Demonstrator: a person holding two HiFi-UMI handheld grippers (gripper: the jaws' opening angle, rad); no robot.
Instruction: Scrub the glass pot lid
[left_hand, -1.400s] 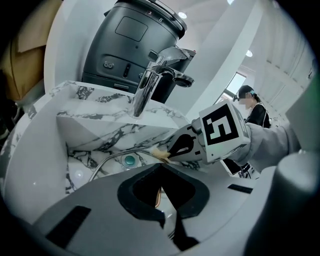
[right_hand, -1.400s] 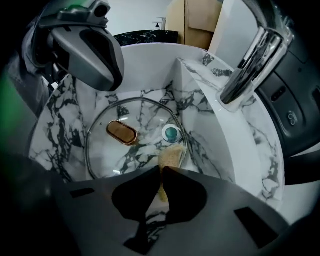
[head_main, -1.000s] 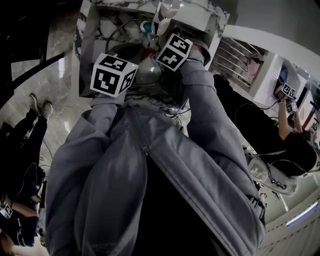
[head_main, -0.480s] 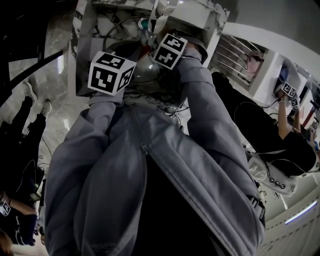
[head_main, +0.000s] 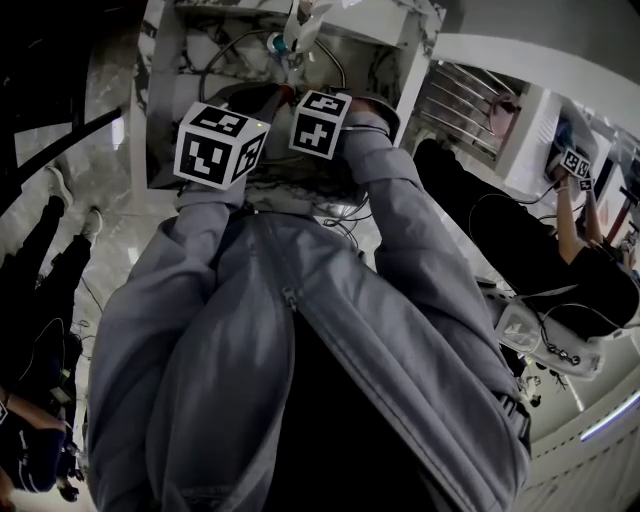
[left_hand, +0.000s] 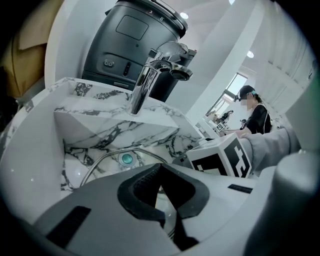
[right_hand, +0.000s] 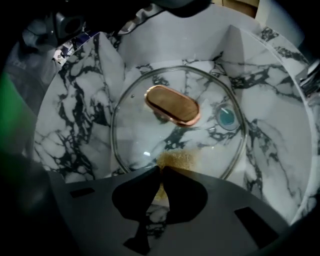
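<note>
Both tools are closed, the left tool (left_hand: 161, 167) at the rim of the glass pot lid (right_hand: 150, 137), while the right tool (right_hand: 161, 171), pinching a yellow pad (right_hand: 177, 159), has just swept toward it, so a scrubbing stroke looks under way.

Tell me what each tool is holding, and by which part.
The left tool is shut on the glass lid, at its near rim. The right tool pinches a yellow scrub pad by its edge, against the glass.

lid (right_hand: 142, 142): clear glass, metal rim | knob (right_hand: 172, 105): coppery, glossy | sink (right_hand: 75, 125): polished marble-look | pad (right_hand: 175, 160): perhaps sponge
</note>
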